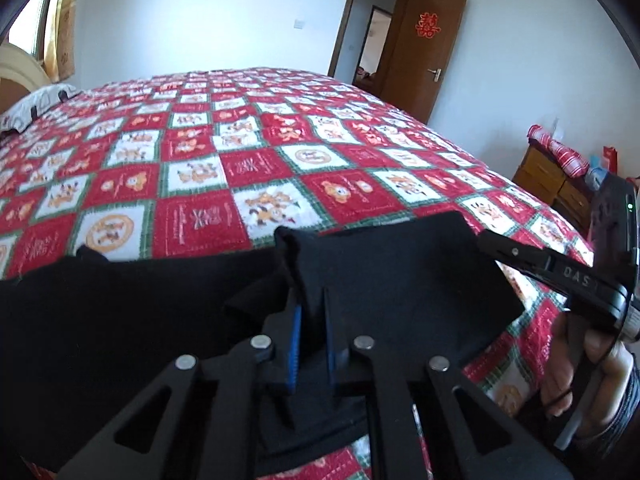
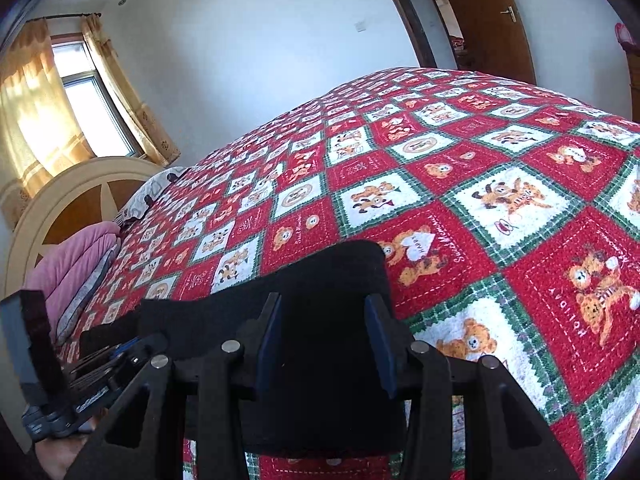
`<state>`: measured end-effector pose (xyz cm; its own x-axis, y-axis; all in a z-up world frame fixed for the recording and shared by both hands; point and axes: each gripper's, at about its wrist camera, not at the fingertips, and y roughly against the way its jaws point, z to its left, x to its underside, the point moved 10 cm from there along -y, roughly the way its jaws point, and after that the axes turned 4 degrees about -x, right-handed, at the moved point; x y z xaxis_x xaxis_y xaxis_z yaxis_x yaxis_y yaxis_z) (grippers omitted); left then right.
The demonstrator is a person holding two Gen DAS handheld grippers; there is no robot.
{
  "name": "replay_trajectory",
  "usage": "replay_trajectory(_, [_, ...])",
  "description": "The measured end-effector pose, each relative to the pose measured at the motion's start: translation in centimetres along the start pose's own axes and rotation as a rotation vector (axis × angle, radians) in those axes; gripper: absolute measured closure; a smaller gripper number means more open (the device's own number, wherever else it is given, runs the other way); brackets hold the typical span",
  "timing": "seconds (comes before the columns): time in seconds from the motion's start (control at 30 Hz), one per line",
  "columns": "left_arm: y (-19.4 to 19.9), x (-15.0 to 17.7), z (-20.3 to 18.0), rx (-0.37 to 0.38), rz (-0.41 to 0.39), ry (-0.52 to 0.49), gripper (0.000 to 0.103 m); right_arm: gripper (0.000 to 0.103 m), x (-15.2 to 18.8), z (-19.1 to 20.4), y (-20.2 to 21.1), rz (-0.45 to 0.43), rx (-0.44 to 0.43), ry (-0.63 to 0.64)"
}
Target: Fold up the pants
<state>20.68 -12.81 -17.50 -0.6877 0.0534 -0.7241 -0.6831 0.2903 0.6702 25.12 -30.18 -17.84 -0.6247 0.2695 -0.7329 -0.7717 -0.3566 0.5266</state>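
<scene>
Black pants (image 1: 400, 276) lie along the near edge of a bed with a red, white and green patchwork quilt (image 1: 248, 140). My left gripper (image 1: 312, 300) is shut on a raised fold of the pants, with cloth pinched between its blue pads. The right gripper (image 1: 492, 246) shows at the right, over the pants' right end. In the right wrist view the pants (image 2: 332, 280) lie under my right gripper (image 2: 324, 308), whose jaws stand wide apart around the cloth, not pinching it. The left gripper (image 2: 124, 350) shows at the lower left.
A pillow (image 1: 36, 104) and a pink blanket (image 2: 72, 268) lie at the headboard (image 2: 80, 196) end. A wooden dresser (image 1: 556, 180) with red cloth stands right of the bed. An open brown door (image 1: 420, 52) is behind. A curtained window (image 2: 80, 112) is on the left.
</scene>
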Motion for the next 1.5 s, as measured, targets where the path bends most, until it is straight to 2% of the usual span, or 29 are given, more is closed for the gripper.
replay_trajectory(0.07, [-0.7,0.6,1.3,-0.042,0.027,0.015,0.093,0.059,0.1,0.0,-0.1,0.005,-0.001,-0.004])
replay_trajectory(0.17, [-0.1,0.7,2.0,-0.012,0.039,0.073,0.093,0.059,0.0,0.1,0.2,-0.005,-0.001,0.004])
replay_trajectory(0.23, [0.3,0.3,1.9,-0.041,0.021,0.043,0.093,0.059,-0.2,0.1,0.3,-0.016,0.007,0.013])
replay_trajectory(0.3, [-0.9,0.5,2.4,-0.062,0.044,0.031,0.093,0.059,0.1,-0.1,-0.2,0.006,0.008,0.012])
replay_trajectory(0.4, [-1.9,1.2,2.9,-0.028,0.088,0.092,0.092,0.059,0.9,-0.4,-1.0,0.046,0.024,0.020])
replay_trajectory(0.43, [-1.6,1.1,2.7,-0.027,0.074,0.093,0.087,0.059,1.0,-0.6,-1.1,0.048,0.033,0.024])
replay_trajectory(0.5, [-1.3,1.0,2.7,-0.069,0.057,0.073,0.058,0.059,0.9,-0.9,-1.2,0.049,0.036,0.019])
replay_trajectory(0.53, [-1.3,1.3,2.8,-0.095,0.059,0.057,0.038,0.059,0.9,-1.0,-1.2,0.050,0.038,0.015])
replay_trajectory(0.6, [-1.2,1.9,2.7,-0.079,0.060,0.041,0.044,0.059,0.9,-1.4,-1.2,0.051,0.053,0.012])
replay_trajectory(0.63, [-1.4,2.5,2.7,-0.085,0.079,0.031,0.052,0.059,0.8,-1.5,-0.9,0.045,0.063,0.015])
replay_trajectory(0.7, [-1.3,2.8,2.9,-0.095,0.070,0.019,0.052,0.059,-0.2,-0.9,0.5,-0.012,0.085,0.052])
replay_trajectory(0.77, [-0.8,2.7,3.1,-0.109,0.061,0.022,0.051,0.053,-0.8,0.6,1.3,-0.049,0.077,0.118])
replay_trajectory(0.8, [-0.7,2.7,3.1,-0.114,0.062,0.020,0.051,0.047,-0.6,1.6,1.3,-0.045,0.064,0.162])
replay_trajectory(0.83, [-0.8,2.7,3.2,-0.121,0.064,0.014,0.050,0.045,0.0,2.2,0.9,-0.026,0.067,0.197])
replay_trajectory(1.0, [-1.2,2.9,3.3,-0.130,0.056,-0.006,0.045,0.045,3.4,1.8,-2.4,0.146,0.115,0.241])
replay_trajectory(1.13, [-1.1,2.9,3.4,-0.132,0.058,-0.012,0.044,0.045,3.5,2.1,-2.3,0.148,0.129,0.270])
replay_trajectory(1.2, [-1.0,2.9,3.5,-0.131,0.059,-0.009,0.044,0.045,2.8,2.5,-1.4,0.100,0.145,0.281])
replay_trajectory(1.27, [-1.0,3.0,3.6,-0.128,0.058,-0.005,0.044,0.045,1.8,3.6,-0.2,0.036,0.115,0.294])
replay_trajectory(1.33, [-1.0,3.1,3.5,-0.127,0.058,-0.009,0.043,0.045,1.8,5.2,0.3,0.023,0.025,0.300])
replay_trajectory(1.4, [-1.0,3.1,3.5,-0.125,0.059,-0.012,0.043,0.045,2.9,6.5,-0.4,0.070,-0.027,0.327])
replay_trajectory(1.5, [-1.1,3.1,3.5,-0.115,0.057,-0.010,0.042,0.045,5.8,7.9,-2.2,0.165,-0.042,0.414])
